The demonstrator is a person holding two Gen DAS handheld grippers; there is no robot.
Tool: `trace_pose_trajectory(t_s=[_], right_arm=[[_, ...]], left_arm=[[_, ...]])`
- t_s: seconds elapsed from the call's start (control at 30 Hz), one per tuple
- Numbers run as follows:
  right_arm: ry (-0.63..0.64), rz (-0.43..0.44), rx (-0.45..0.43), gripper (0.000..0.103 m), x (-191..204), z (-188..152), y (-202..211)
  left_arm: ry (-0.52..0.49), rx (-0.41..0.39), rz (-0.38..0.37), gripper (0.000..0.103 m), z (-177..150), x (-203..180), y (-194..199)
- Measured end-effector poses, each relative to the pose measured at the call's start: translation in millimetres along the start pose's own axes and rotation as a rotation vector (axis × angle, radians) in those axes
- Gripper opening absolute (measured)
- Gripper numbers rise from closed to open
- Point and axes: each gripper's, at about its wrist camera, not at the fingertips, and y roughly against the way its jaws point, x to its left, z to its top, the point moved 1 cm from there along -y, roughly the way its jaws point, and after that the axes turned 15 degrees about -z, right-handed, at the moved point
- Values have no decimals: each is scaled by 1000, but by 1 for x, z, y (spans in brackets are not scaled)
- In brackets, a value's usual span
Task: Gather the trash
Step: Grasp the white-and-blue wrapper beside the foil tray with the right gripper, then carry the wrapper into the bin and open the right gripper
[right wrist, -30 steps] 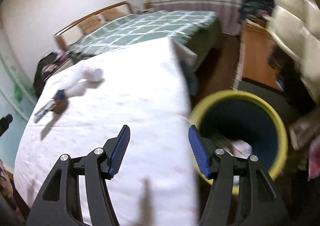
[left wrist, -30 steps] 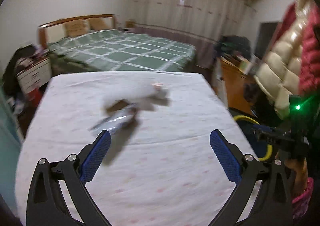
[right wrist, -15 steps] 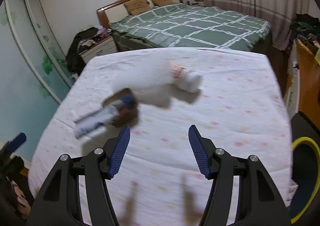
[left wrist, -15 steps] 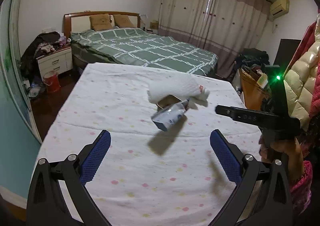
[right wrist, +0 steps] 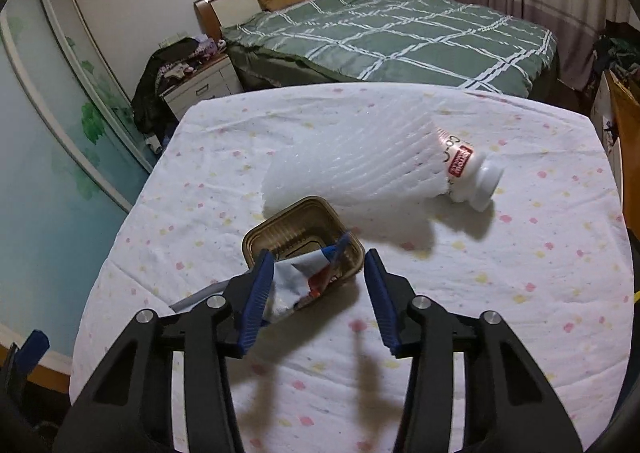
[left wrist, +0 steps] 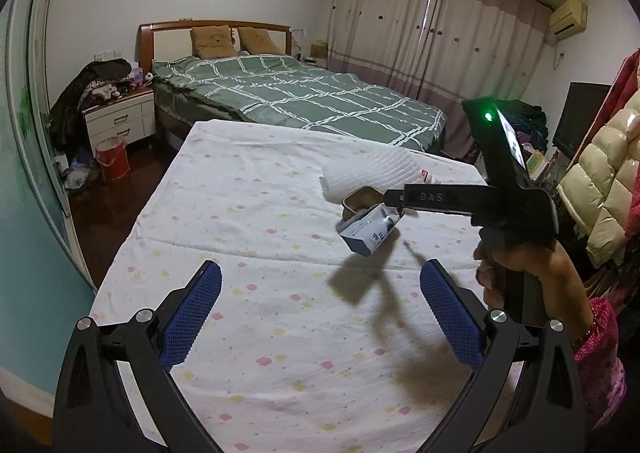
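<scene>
Wrapper (right wrist: 292,285) between closing right gripper (right wrist: 318,285) pads, ungripped, over gold tray (right wrist: 304,231); left gripper (left wrist: 320,313) released

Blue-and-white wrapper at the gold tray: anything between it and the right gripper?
Nothing visible. The wrapper already sits between the jaws of the right gripper, which have just been closing; one pad is not touching it. The near rim of the gold tray also lies in the gap and might get pinched.

Both wrist views angled down at table (left wrist: 248,213) (right nearer).
</scene>
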Motion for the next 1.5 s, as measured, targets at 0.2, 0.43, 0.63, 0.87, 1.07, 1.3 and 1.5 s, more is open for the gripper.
trace_pose_trajectory(t_s=[0.2,0.43,0.63,0.87,1.07,1.3,1.5], right_arm=[[-40,6,53,45,2,8,-15],[-60,29,60,16,4,6,-16],[-76,74,11,14,-2,7,8],[-86,86,-51,14,-19,0,40],[-142,37,-95,14,-68,-12,64],[-279,-108,-130,14,-168,-41,87],[-448,-298,-112,15,-280,-81,97]], left_arm=[[-3,14,-16,98,-4,-2,-2],[0,30,-20,98,-6,-2,-4],[-1,37,-26,98,-7,-4,-7],[-11,51,-36,98,-9,-8,-12],[-25,58,-43,98,-7,-15,-16],[-42,84,-59,98,-7,-26,-29],[-56,106,-92,98,-5,-42,-42]])
